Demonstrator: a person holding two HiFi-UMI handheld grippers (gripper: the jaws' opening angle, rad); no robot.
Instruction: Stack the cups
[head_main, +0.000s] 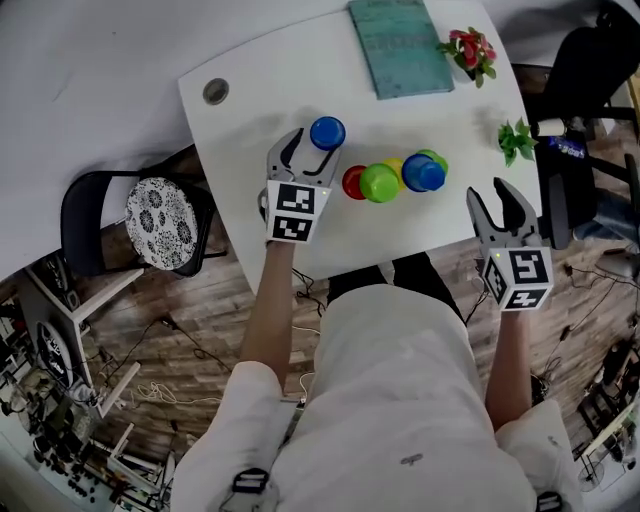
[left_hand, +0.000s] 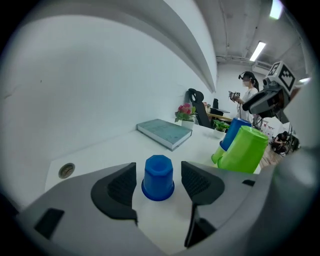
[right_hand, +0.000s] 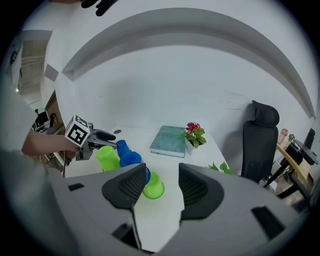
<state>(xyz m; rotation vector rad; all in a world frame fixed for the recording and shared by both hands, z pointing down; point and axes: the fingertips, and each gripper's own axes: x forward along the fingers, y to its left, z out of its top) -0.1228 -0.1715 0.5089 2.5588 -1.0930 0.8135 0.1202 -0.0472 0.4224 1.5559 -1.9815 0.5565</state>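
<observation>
A small blue cup (head_main: 327, 133) (left_hand: 158, 177) stands upside down on the white table (head_main: 250, 80), apart from the rest. My left gripper (head_main: 309, 150) (left_hand: 158, 181) is open around it, with a gap between the cup and each jaw. To the right is a cluster: a red cup (head_main: 352, 183), a green cup (head_main: 379, 184) (left_hand: 243, 149), a yellow cup (head_main: 396, 166), a blue cup (head_main: 423, 174) (right_hand: 131, 160) and another green cup (head_main: 435, 158) (right_hand: 153, 185). My right gripper (head_main: 497, 200) (right_hand: 156, 182) hangs open and empty off the table's front right corner.
A teal book (head_main: 400, 45) (left_hand: 165, 132) lies at the table's far side, with a red-flowered plant (head_main: 470, 48) and a small green plant (head_main: 515, 138) along the right edge. A grommet hole (head_main: 215, 91) sits far left. Chairs stand at left (head_main: 150, 215) and right (head_main: 590, 70).
</observation>
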